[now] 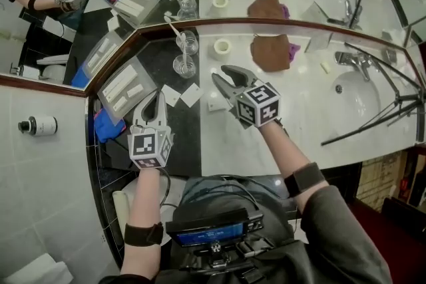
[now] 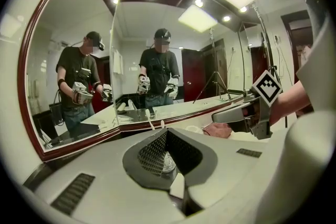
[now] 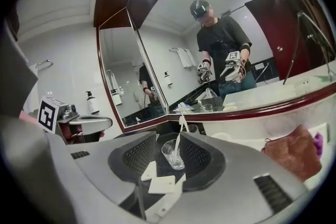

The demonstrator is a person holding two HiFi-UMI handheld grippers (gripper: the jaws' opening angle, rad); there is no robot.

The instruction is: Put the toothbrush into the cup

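Standing in the glass cup [image 3: 173, 157], the toothbrush [image 3: 178, 139] looks placed, so nothing seems left: your right gripper [image 1: 221, 75] gapes wide and empty (cup just beyond its jaws), and your left gripper [image 1: 156, 98] is closed on nothing.

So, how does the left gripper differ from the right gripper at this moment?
The left gripper has its fingers together; the right gripper has them apart. The left hangs over the dark counter, the right over the white marble. Both hold nothing.
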